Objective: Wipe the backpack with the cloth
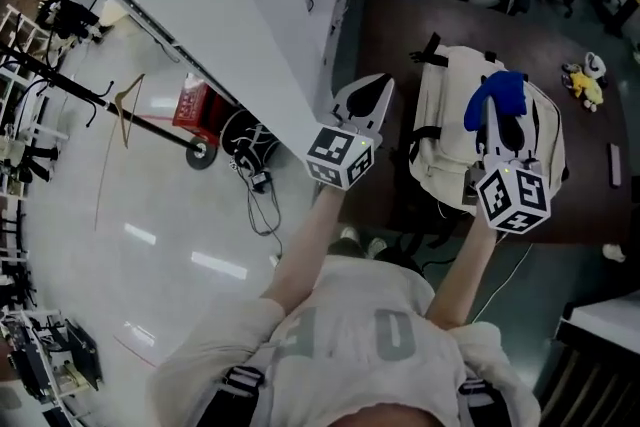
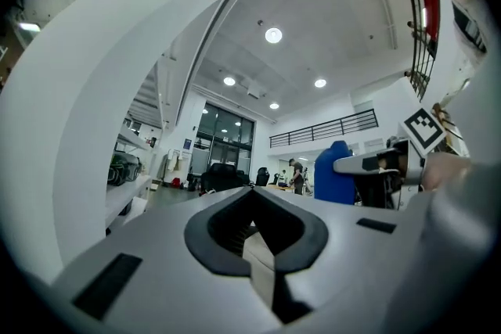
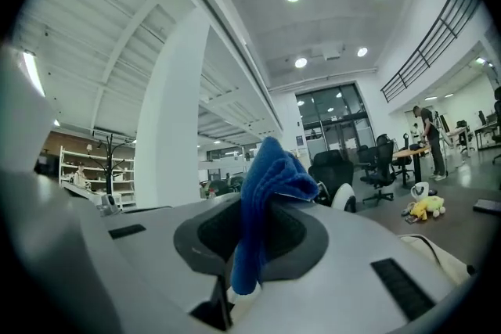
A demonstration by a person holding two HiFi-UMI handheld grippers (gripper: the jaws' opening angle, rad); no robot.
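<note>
The step in hand looked like bringing the blue cloth (image 1: 497, 95) down onto the cream backpack (image 1: 440, 130), which lay flat on the dark brown table (image 1: 385, 35). Done well, the right gripper (image 1: 500, 130) would tip forward so the loose fold of cloth, not the hard jaw tips, met the fabric. It would then sweep in long, even passes across the top panel, clear of the black straps and buckles where the cloth could snag. The free gripper could press down on an edge of the bag so it did not slide under the strokes.

In the right gripper view, the right gripper (image 3: 250, 246) was clamped on the cloth (image 3: 270, 195). 1 tail was pinched between the jaws and the rest stood up in a bunched fold above them. The room showed behind that fold, so it appeared to be off the backpack, though in the head view it hung over the bag's upper part.

The left gripper (image 1: 368, 93) hung off the table's left edge, beside the backpack and apart from it. In its own view the left gripper (image 2: 254, 235) had its jaws together with nothing between them.
</note>
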